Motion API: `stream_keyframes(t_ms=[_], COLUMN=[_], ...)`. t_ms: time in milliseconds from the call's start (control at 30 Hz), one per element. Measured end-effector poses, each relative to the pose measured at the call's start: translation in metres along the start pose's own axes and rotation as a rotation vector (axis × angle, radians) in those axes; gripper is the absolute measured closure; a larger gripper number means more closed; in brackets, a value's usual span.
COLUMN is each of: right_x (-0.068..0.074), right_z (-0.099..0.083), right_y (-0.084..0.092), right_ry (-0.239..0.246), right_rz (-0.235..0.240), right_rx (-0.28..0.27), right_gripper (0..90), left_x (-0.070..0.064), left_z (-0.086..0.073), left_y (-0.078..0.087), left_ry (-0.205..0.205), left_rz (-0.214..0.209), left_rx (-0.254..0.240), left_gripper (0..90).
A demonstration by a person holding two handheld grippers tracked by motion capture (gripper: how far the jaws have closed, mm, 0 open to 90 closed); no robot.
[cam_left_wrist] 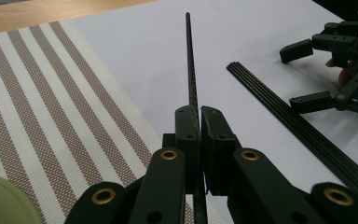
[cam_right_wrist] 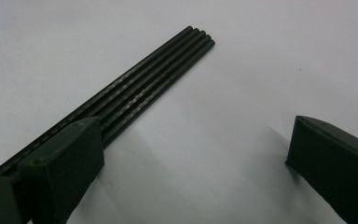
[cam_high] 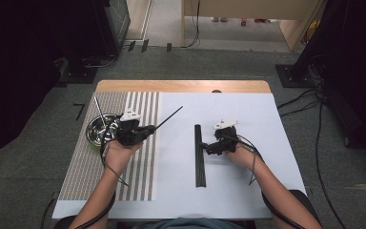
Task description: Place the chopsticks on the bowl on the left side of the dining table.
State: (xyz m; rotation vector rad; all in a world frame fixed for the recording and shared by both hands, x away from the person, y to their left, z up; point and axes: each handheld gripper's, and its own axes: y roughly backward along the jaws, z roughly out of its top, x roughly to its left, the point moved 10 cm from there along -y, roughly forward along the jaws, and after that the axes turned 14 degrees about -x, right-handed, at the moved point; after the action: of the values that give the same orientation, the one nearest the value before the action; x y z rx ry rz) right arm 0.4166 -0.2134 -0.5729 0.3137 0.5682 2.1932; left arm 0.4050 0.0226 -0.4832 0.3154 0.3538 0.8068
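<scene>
Chopstick (cam_left_wrist: 190, 65) clamped in left tongs (cam_left_wrist: 199, 122).

The counter (cam_high: 248, 102) carries a white sheet and, at its left, a striped placemat (cam_high: 140, 171) (brown and white bands). A steel bowl (cam_high: 94, 131) rests on the placemat. Cables (cam_high: 314, 143) lie on the grey floor.

A desk (cam_high: 181, 86) carries a white sheet (cam_high: 248, 157); a striped mat (cam_high: 83, 167) lies left, a steel bowl (cam_high: 95, 130) on it, black rods (cam_high: 199, 157) right of centre.
</scene>
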Motion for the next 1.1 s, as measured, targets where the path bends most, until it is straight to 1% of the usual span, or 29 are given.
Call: stream_keyframes(t_ms=[467,633,800,1100], right_x=[0.000,0.000,0.000,0.000], right_z=[0.000,0.000,0.000,0.000], right_y=[0.000,0.000,0.000,0.000], right_ry=[0.000,0.000,-0.001,0.001], right_rz=[0.000,0.000,0.001,0.000], right_rx=[0.001,0.001,0.001,0.000], right_gripper=[3.3,3.3,3.3,3.2], left_x=[0.008,0.015,0.019,0.024], left_z=[0.002,0.003,0.004,0.004], left_y=[0.006,0.011,0.014,0.018], left_ry=[-0.004,0.004,0.009,-0.001], left_rz=[0.005,0.015,0.022,0.025], left_rx=[0.004,-0.001,-0.004,-0.004], left_gripper=[87.5,87.5,87.5,87.5])
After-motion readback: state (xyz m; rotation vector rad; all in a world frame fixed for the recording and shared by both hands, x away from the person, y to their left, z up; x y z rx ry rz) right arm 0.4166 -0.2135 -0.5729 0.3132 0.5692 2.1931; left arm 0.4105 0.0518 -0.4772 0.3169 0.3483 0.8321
